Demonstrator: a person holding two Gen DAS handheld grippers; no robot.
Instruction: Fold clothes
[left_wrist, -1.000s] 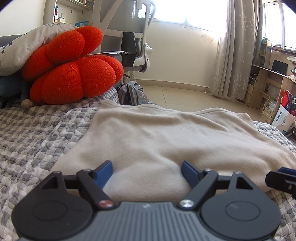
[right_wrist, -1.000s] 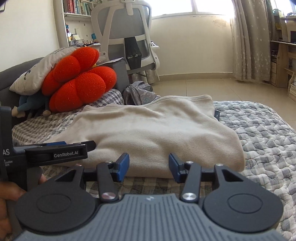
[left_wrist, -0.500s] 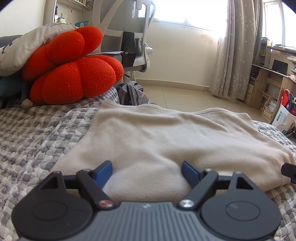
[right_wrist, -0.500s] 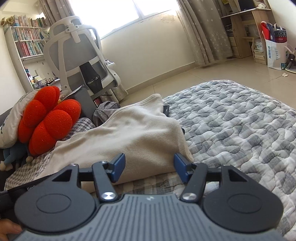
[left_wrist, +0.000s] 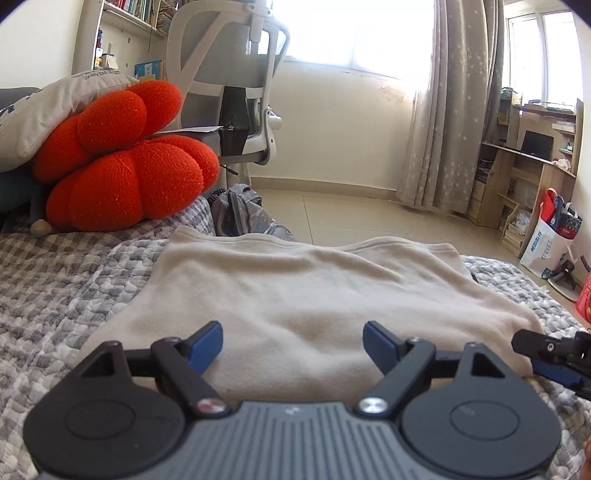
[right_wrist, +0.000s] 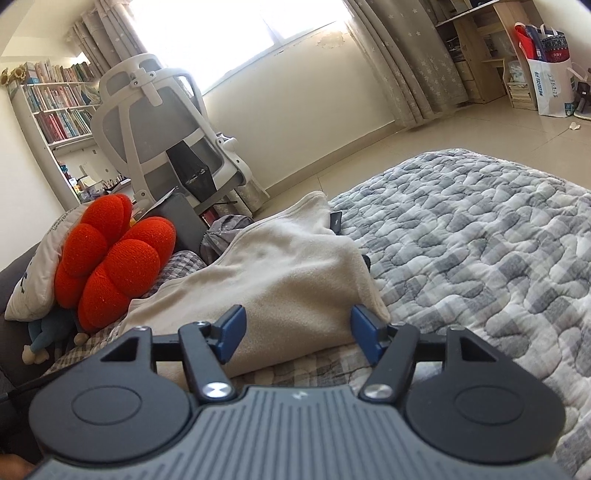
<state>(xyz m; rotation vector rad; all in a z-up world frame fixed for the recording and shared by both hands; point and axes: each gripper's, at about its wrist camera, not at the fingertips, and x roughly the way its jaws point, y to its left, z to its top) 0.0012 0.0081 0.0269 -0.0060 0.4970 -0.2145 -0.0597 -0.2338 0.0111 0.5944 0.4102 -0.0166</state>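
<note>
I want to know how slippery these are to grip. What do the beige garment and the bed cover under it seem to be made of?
The beige garment looks like soft fleece or brushed knit: matte, fuzzy nap, rounded folds, thick edges. The bed cover looks like quilted woven cotton, grey-and-white check, puffed between wavy stitch lines. Neither looks glossy, so probably not slippery, though fibre content can't be told.

A folded garment (left_wrist: 306, 295) lies on the quilt (right_wrist: 480, 258) that covers the bed. The left tool (left_wrist: 293, 345) sits at the garment's near edge, and the right tool (right_wrist: 296, 328) is at the garment's near right corner, to the right of the left one. To the left of the garment, a flower-shaped cushion (left_wrist: 122, 162) leans on a pillow (left_wrist: 44, 110). Behind the bed, a backpack (left_wrist: 243, 218) rests on the floor, with an office chair (left_wrist: 229, 92) behind it. A bookshelf (right_wrist: 55, 110) stands left of the chair, and curtains (left_wrist: 454, 110) hang to its right. Further right are a desk (left_wrist: 524, 173) and a shopping bag (left_wrist: 550, 240) on the floor.
</note>
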